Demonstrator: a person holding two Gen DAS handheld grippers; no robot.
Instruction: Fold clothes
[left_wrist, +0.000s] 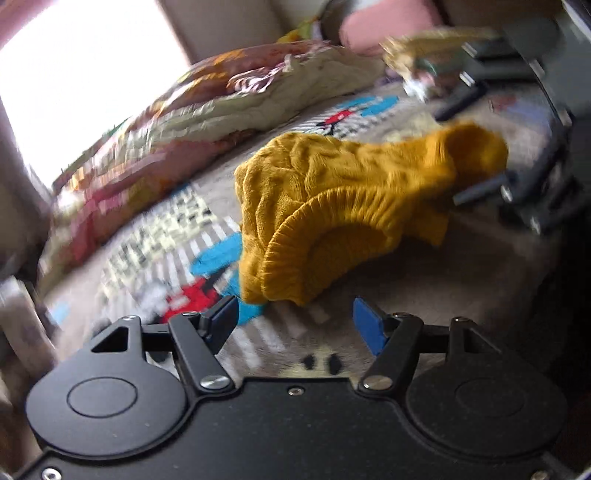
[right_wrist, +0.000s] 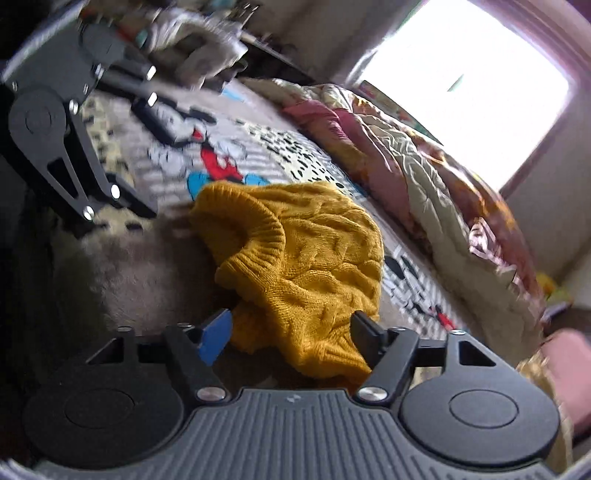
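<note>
Nearest in the left wrist view, the left tongs (left_wrist: 293, 325) stand wide apart and empty, just short of the ribbed hem of the yellow sweater (left_wrist: 343, 192). In the right wrist view the right tongs (right_wrist: 291, 332) are also spread apart, with a bunched edge of the sweater (right_wrist: 306, 258) lying between the fingers; the blur makes it hard to say whether they touch the knit, but they are not clamped on it.

The sweater sits crumpled in a heap on the bed (right_wrist: 122, 258), over a cartoon-printed sheet (left_wrist: 166, 240). Beyond it a rumpled quilt (left_wrist: 192, 110) lies along the far side, under a bright window (right_wrist: 465, 81).

Folding seems barely begun: the sweater is not yet spread flat. The next move likely calls for each pair of tongs to pinch an edge and pull the knit out smooth before any fold is made.
</note>
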